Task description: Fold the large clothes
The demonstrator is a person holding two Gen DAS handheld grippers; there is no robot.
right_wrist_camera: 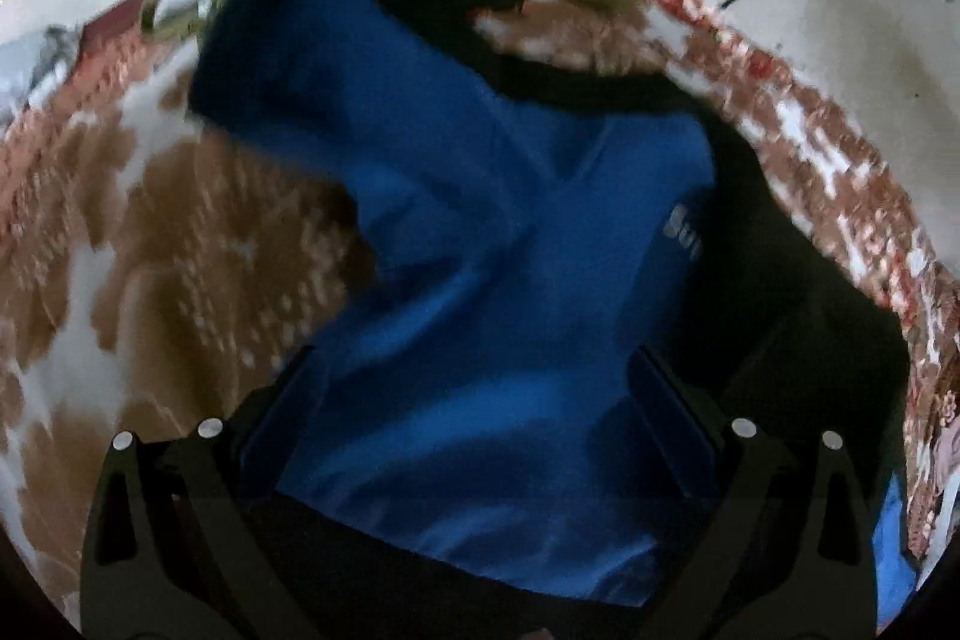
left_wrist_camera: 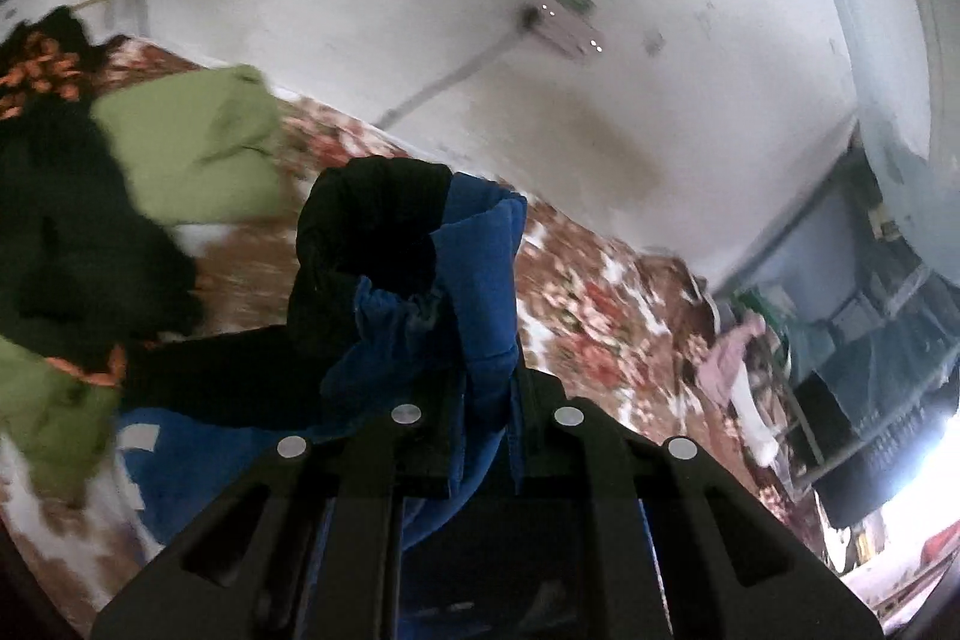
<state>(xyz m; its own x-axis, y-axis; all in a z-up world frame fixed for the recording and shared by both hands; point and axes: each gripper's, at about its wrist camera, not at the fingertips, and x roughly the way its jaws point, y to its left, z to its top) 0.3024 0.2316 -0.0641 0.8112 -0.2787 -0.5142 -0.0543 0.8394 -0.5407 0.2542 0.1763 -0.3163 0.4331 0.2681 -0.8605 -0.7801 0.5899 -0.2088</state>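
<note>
A blue and black jacket (left_wrist_camera: 474, 268) is bunched between my left gripper's (left_wrist_camera: 480, 400) fingers, which are shut on it and hold a sleeve end up above the bed. In the right wrist view the same jacket (right_wrist_camera: 480, 232) lies spread on the floral bedspread (right_wrist_camera: 150, 244), with one blue sleeve lifted toward the top of the view. My right gripper (right_wrist_camera: 474, 400) is open, its fingers wide apart on either side of the blue cloth, just above it. White lettering (right_wrist_camera: 684, 232) shows on the jacket's chest.
A green garment (left_wrist_camera: 198, 142) and a black one (left_wrist_camera: 66, 232) lie piled on the bed at the left. A white wall with a power strip (left_wrist_camera: 564, 22) is behind. Shelving and clutter (left_wrist_camera: 840, 358) stand at the right beyond the bed's edge.
</note>
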